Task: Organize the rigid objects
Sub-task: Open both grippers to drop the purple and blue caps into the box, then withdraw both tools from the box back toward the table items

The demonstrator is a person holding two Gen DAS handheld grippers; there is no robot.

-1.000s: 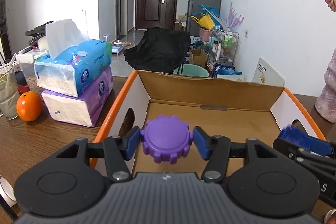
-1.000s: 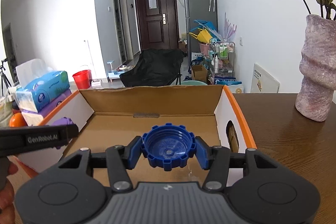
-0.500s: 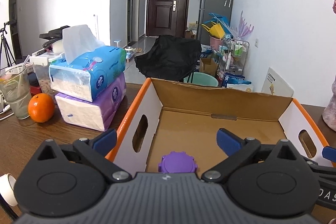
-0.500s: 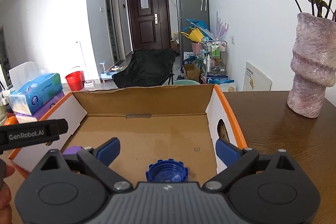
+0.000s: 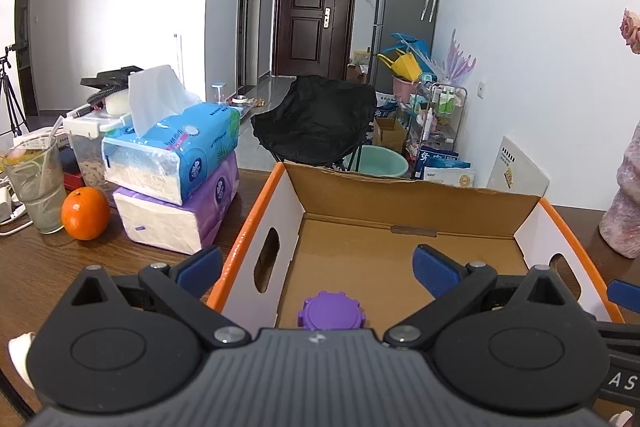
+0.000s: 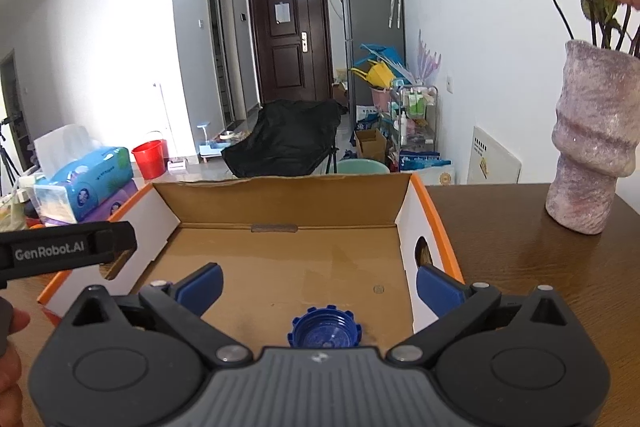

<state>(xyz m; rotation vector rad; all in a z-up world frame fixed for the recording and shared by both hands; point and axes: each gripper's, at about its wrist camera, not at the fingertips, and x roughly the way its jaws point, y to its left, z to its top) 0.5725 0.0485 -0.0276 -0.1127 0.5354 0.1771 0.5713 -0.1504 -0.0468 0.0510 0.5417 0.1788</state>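
Left wrist view: left tool (image 5: 318,263) spread wide, holding nothing. Purple cap (image 5: 331,311) flat on floor of cardboard box (image 5: 412,193), lower centre of frame, closed face up, part hidden by tool body. Judged light, stiff plastic; notched rim the place to pinch.

Right wrist view: right tool (image 6: 318,283) likewise wide, empty. Blue cap (image 6: 324,331) lower centre, hollow side up. Same handling judged; smooth, liable to slip.

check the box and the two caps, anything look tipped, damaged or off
Nothing serious. The purple cap lies top side up on the cardboard box floor, while the blue cap lies hollow side up, so they don't match. The box's back flap edge looks slightly ragged. Both the left claw and right claw are open.
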